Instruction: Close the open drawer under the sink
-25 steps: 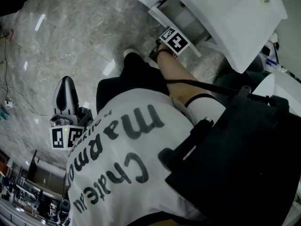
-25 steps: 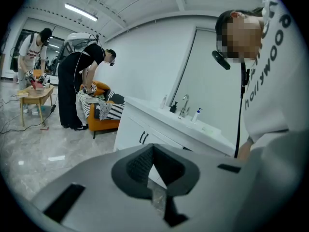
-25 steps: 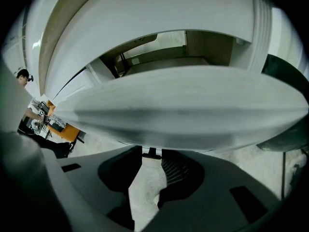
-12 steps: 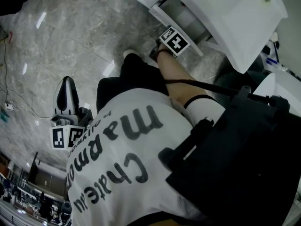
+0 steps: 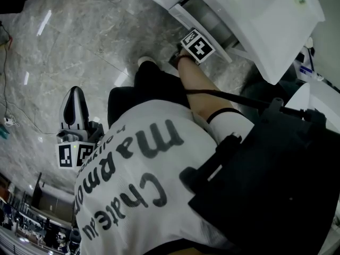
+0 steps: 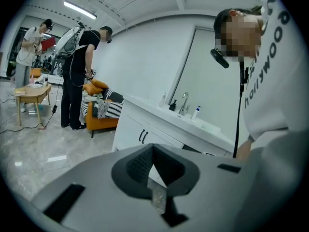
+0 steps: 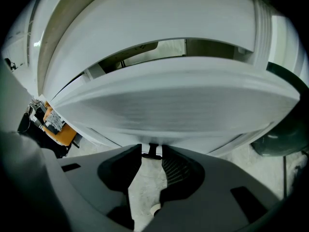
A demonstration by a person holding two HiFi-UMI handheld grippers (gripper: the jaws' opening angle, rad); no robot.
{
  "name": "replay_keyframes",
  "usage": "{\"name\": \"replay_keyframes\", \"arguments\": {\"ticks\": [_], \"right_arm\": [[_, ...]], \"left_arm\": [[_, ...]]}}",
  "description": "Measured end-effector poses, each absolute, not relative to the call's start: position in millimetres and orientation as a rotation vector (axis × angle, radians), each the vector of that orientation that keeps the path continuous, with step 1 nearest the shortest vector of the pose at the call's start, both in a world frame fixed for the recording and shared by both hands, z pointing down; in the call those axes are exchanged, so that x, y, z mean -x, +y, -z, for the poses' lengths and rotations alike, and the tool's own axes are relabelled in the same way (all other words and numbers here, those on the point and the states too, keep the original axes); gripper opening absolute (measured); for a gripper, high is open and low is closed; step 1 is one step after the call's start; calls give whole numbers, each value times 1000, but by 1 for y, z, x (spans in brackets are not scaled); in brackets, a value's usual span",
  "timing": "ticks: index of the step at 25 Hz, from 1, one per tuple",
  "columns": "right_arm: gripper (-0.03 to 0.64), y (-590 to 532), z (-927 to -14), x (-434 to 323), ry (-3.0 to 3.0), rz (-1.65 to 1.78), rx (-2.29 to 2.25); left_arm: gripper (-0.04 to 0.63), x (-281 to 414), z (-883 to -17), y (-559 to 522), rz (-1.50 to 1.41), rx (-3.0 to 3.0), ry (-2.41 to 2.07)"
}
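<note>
Under the white sink counter the drawer stands pulled out, grey inside. Its white front fills the right gripper view. My right gripper is at that front, pointing steeply down, and its marker cube shows above the drawer's edge. The jaws have just been opening slightly; they stand open, with the small black handle between the tips and not pressed. My left gripper hangs shut and holding nothing at my left side, away from the drawer. In its own view the left gripper faces the vanity.
Grey marble floor spreads left of the drawer, with a cable at the far left. Two people stand by an orange sofa and a small wooden table. A dark bin sits right of the drawer.
</note>
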State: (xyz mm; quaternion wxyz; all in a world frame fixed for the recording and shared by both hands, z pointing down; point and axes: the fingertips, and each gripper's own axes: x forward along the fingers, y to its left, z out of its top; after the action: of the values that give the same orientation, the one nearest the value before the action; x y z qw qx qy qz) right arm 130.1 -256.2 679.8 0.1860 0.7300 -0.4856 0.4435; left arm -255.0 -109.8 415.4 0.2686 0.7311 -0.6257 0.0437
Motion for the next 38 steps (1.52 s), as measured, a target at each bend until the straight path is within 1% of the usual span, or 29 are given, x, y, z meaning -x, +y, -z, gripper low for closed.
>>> {"name": "replay_keyframes", "arguments": {"ticks": [18, 38], "right_arm": [[143, -270, -678, -142, -1387, -1210, -2087], [147, -278, -683, -147, -1383, -1244, -2125]], "left_arm": [[8, 258, -430, -115, -90, -1977, -1683], [8, 256, -436, -117, -90, -1982, -1696]]}}
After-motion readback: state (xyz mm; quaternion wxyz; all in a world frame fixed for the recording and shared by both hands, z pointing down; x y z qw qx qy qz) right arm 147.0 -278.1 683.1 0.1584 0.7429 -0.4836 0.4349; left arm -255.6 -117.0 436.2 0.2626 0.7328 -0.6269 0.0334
